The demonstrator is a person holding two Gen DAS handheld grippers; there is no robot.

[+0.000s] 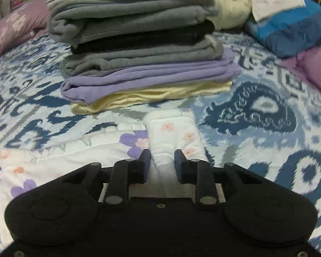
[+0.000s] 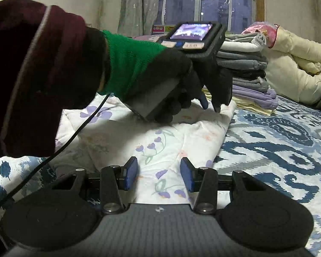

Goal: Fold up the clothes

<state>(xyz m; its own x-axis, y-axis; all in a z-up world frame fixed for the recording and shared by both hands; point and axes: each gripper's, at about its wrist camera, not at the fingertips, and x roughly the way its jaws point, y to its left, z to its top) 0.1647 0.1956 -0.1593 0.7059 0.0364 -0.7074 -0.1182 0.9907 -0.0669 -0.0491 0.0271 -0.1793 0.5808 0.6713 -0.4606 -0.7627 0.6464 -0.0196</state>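
A white quilted garment (image 1: pixel 53 156) with purple and pink flowers lies flat on the bed. My left gripper (image 1: pixel 162 162) is shut on a raised fold at its far edge, and the cloth bunches up between the fingers. In the right wrist view a gloved hand (image 2: pixel 160 75) holds that left gripper (image 2: pixel 210 105) with its tips pressed onto the garment (image 2: pixel 171 135) near the corner. My right gripper (image 2: pixel 159 171) stands open just above the garment's near edge, nothing between its blue pads.
A tall stack of folded clothes (image 1: pixel 139 42) in grey, black, purple and cream stands just beyond the garment, also in the right wrist view (image 2: pixel 246 75). A blue-patterned bedspread (image 2: pixel 278 139) covers the bed. Cream bedding (image 2: pixel 293 64) lies right; a cable (image 2: pixel 75 137) trails left.
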